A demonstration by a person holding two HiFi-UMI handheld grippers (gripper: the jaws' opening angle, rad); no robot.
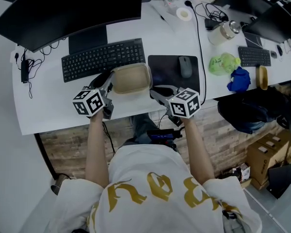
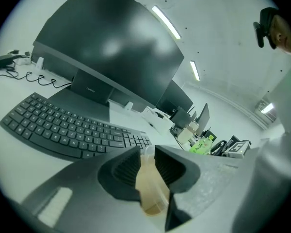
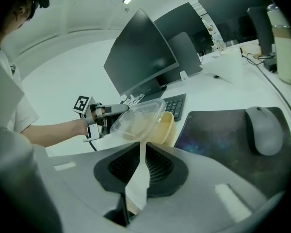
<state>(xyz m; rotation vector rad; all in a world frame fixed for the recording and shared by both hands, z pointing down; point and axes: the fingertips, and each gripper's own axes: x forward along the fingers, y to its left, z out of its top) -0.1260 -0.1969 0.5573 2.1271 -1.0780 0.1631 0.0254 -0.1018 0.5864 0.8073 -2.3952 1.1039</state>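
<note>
Only in the right gripper view is a clear lid (image 3: 138,116) made out, tilted up over the beige container (image 3: 164,128). A thin edge of that lid is seen pinched flat between the closed jaws of the right gripper (image 3: 140,155). In the head view the lid cannot be told apart from the container, which is seen there as a single beige tub at the front of the desk, between the two grippers and just in front of the keyboard (image 1: 103,58). In the left gripper view the jaws of the left gripper (image 2: 146,152) are shown clamped on the container's beige wall, with a clear rim just above it. From the right gripper view the same gripper is seen at the container's far side, held by a bare forearm. The mouse (image 1: 184,66) and the dark mouse pad (image 1: 164,71) are shown to the container's right in the head view. The surface is a long white desk (image 1: 48,106). A large dark monitor (image 1: 72,8) stands on it behind the keyboard, and further screens are seen along it in both gripper views. Further right on the desk a second keyboard (image 1: 254,56), a green bag (image 1: 222,63) and a blue cloth (image 1: 239,79) are seen. A wood-patterned floor (image 1: 218,125) and cardboard boxes (image 1: 267,155) lie beside the desk. A white ceiling with two strip lights (image 2: 166,22) is shown in the left gripper view. Counted in all: two grippers, one container, one lid, two keyboards, one mouse, one mouse pad.
</note>
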